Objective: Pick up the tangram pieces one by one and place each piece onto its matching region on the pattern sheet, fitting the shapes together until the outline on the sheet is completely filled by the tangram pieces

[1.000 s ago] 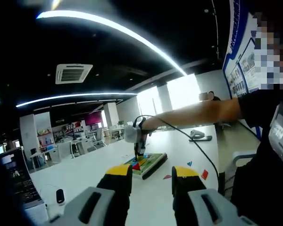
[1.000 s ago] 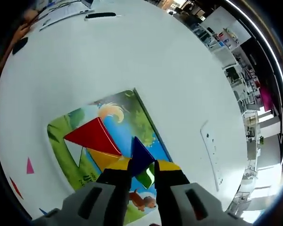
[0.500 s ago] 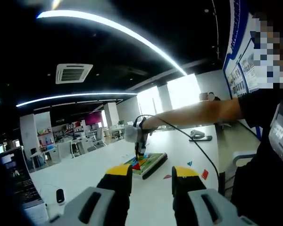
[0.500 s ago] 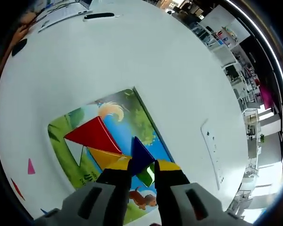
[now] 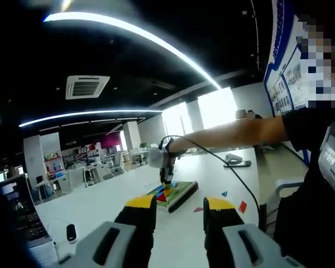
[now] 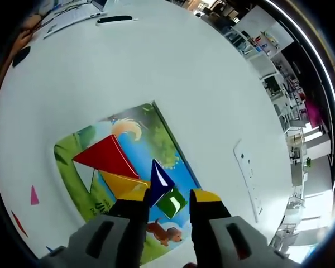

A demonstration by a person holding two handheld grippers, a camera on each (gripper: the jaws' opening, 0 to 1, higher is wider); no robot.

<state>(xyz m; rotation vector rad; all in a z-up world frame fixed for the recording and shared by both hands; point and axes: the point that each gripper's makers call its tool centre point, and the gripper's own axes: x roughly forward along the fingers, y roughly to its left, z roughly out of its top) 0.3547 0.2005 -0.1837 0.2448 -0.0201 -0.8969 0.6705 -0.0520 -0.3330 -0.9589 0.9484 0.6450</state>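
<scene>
I count four tangram pieces on my pattern sheet (image 6: 173, 142): one red triangle (image 6: 103, 157), one yellow piece (image 6: 124, 182), one blue triangle (image 6: 158, 180), one green square (image 6: 171, 202). Loose on the bench (image 6: 173, 67), I see three more: one pink triangle (image 6: 34, 194), one red piece (image 6: 18, 222), one blue sliver (image 6: 51, 249).
</scene>
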